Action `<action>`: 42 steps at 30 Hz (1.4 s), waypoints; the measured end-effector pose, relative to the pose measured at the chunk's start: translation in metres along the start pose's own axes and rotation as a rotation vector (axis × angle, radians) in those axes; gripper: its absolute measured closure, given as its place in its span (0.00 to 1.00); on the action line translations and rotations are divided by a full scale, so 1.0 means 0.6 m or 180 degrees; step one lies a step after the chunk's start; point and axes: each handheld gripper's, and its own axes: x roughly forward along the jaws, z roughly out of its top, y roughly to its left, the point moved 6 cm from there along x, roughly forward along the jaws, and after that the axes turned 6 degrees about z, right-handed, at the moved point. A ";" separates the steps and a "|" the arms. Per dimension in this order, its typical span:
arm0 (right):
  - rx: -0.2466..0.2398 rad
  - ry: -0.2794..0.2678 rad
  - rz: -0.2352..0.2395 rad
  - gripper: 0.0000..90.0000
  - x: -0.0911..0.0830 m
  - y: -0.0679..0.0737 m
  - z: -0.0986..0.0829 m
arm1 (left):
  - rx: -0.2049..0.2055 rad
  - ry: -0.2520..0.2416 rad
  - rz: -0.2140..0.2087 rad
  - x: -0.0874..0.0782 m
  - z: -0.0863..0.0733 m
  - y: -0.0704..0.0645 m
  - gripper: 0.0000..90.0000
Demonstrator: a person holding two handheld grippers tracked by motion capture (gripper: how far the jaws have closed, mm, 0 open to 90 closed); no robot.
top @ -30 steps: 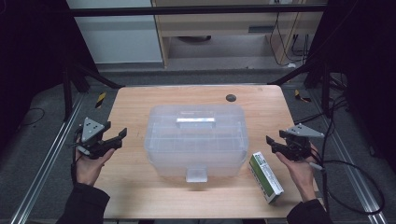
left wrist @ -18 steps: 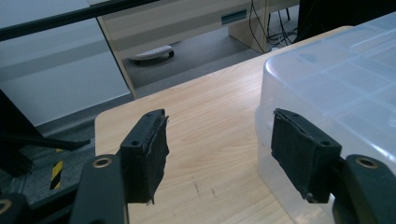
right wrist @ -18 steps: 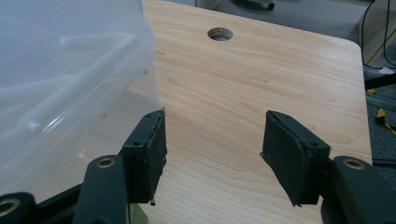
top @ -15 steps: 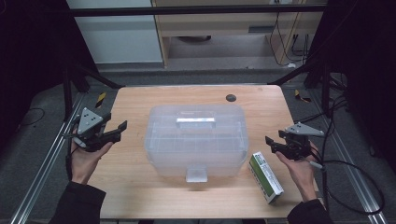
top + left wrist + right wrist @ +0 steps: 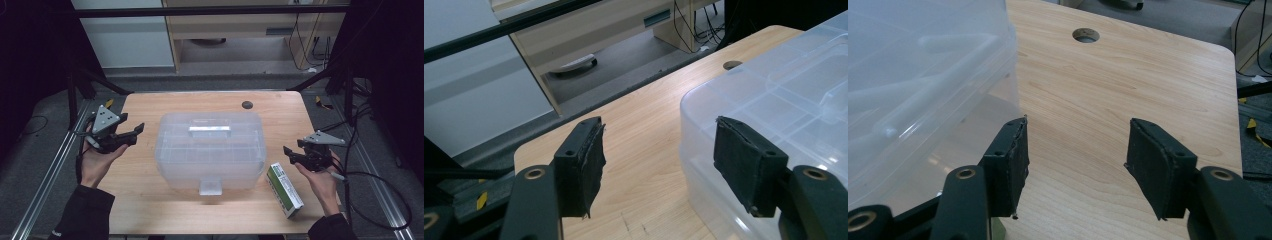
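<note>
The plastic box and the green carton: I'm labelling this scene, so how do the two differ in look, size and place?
The plastic box is clear and see-through with a closed lid; the green carton is opaque green and white. The plastic box is far larger and stands mid-table, while the green carton is slim and lies flat near the table's front right corner, close to the right gripper. Both rest on the wooden table, and neither is gripped.

Clear plastic box (image 5: 210, 150), green-and-white carton (image 5: 284, 189), pale wood table (image 5: 150, 200)
</note>
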 end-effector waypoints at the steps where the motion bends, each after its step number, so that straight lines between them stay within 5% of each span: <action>1: -0.0018 0.0000 0.0013 0.48 0.001 0.001 0.000 | 0.0054 0.0008 -0.0010 0.002 0.009 -0.006 0.40; 6: -0.0028 0.0025 0.0003 0.50 0.001 0.002 -0.001 | 0.0120 -0.0012 -0.0084 0.005 0.024 -0.019 0.40; 13: -0.0067 0.0069 -0.0012 0.48 0.003 0.000 -0.002 | 0.0431 0.0033 -0.0211 0.011 0.050 -0.042 0.39; 21: -0.0073 0.0081 0.0005 0.48 0.002 0.000 -0.002 | 0.0604 -0.0028 -0.0338 0.015 0.065 -0.064 0.40; 34: -0.0056 0.0109 -0.0003 0.47 0.001 -0.004 -0.001 | 0.1027 0.0129 -0.0455 0.016 0.076 -0.099 0.40; 42: -0.0038 0.0139 0.0002 0.46 0.004 -0.004 -0.002 | 0.1181 0.0182 -0.0540 0.016 0.072 -0.118 0.39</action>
